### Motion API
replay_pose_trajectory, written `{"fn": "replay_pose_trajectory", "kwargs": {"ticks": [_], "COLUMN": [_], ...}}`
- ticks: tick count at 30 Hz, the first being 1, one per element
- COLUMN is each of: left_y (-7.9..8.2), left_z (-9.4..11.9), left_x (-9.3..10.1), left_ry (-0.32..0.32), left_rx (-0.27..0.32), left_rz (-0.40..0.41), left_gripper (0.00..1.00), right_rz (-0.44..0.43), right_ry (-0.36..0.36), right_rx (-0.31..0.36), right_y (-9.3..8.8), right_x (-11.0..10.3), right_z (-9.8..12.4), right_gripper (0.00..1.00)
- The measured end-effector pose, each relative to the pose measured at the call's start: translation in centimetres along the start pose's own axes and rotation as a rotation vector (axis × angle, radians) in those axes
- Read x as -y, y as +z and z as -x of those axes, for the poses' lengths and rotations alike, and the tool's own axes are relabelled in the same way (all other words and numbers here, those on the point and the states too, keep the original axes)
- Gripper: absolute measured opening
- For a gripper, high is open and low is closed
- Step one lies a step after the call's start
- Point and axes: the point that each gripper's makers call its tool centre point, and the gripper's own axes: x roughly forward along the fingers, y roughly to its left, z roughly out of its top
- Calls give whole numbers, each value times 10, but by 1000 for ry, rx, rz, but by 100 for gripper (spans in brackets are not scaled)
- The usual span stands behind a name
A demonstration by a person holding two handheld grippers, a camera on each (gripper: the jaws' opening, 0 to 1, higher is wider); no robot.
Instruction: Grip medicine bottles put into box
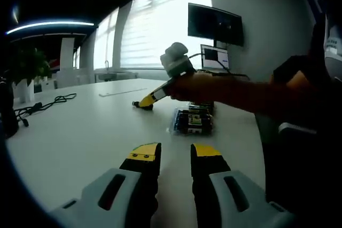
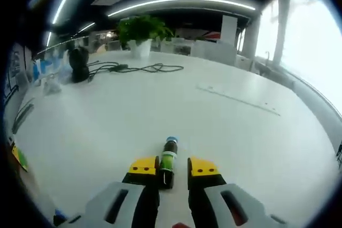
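White table (image 2: 107, 121) in a windowed office, potted plant (image 2: 141, 30) at 12 o'clock. Right gripper (image 2: 173, 168), jaws apart, straddles a lying medicine bottle (image 2: 169, 159). Left gripper (image 1: 175, 153) gapes empty; box (image 1: 193, 120) ahead at 1 o'clock.

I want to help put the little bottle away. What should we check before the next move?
1. Bottle between the right gripper jaws: ok, it lies on the table between the tips.
2. Jaws clamped on it: cannot tell, small gaps seem to show.
3. Box close by: ok, it sits on the table beyond the left gripper.
4. Room in the box: cannot tell, bottles already inside.
5. Left gripper free: ok, open and holding nothing.
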Motion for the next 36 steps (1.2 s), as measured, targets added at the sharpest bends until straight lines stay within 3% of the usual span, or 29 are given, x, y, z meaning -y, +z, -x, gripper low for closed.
{"fn": "replay_pose_trajectory", "kwargs": {"ticks": [5, 9, 19, 36], "left_y": [0, 0, 0, 0], "left_z": [0, 0, 0, 0], "left_x": [0, 0, 1, 1], "left_ry": [0, 0, -1, -1], "left_rx": [0, -1, -1, 0], "left_rz": [1, 1, 0, 0], "left_gripper": [16, 16, 16, 16], "right_rz": [-13, -11, 39, 36], "right_ry": [5, 5, 1, 14], "right_rx": [-5, -7, -1, 16], "right_y": [-2, -2, -2, 5], "right_x": [-2, -2, -3, -6], "right_z": [-3, -4, -2, 5], "right_gripper": [15, 8, 7, 6]}}
